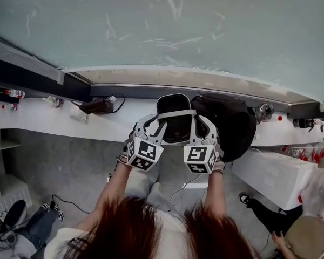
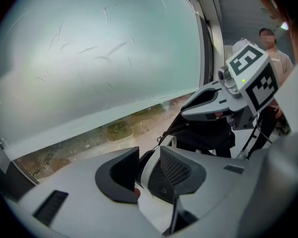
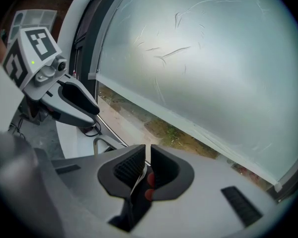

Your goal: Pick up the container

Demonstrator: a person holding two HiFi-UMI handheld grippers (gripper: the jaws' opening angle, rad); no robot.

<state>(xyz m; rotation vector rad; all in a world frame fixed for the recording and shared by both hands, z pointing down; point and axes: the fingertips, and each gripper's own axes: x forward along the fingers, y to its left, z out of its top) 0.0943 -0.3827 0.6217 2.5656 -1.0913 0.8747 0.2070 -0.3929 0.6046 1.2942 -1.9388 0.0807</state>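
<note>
**1. Container position.** I see the container [image 1: 174,124] straight ahead, between the two grippers. It is level with the white desk [image 1: 54,120] that runs under the window [image 1: 151,26]. A black bag [image 1: 229,125] stands just beside it on the right. From the head view I cannot tell whether its base is clear of the desk.

**2. Right side.** The right gripper [image 3: 148,158] is narrow, clamped on a thin white edge of the container. The pads meet that edge from both sides, so this side carries the grip. I judge the edge was chosen because the body looks too wide for one gripper to span.

**3. Left side.** The left gripper [image 2: 149,165] stands wide. The white rim lies between its jaws, close to the ribbed one, with a dark gap on the other side (so no clamp here). It straddles the rim without holding it.

**4. Reason for the layout.** Placing a gripper at each side of the rim keeps the container level. With only one side clamped, I expect the load to tip toward the free side.

**5. Status and next move.** I rate the pick-up as partly secured. Before raising, I would close the left jaws on the rim, or else confirm that the right pads sit deep on the edge.

**6. Risks.**
- The thin edge could slip out of the right pads.
- The container could swing against the bag.
</note>
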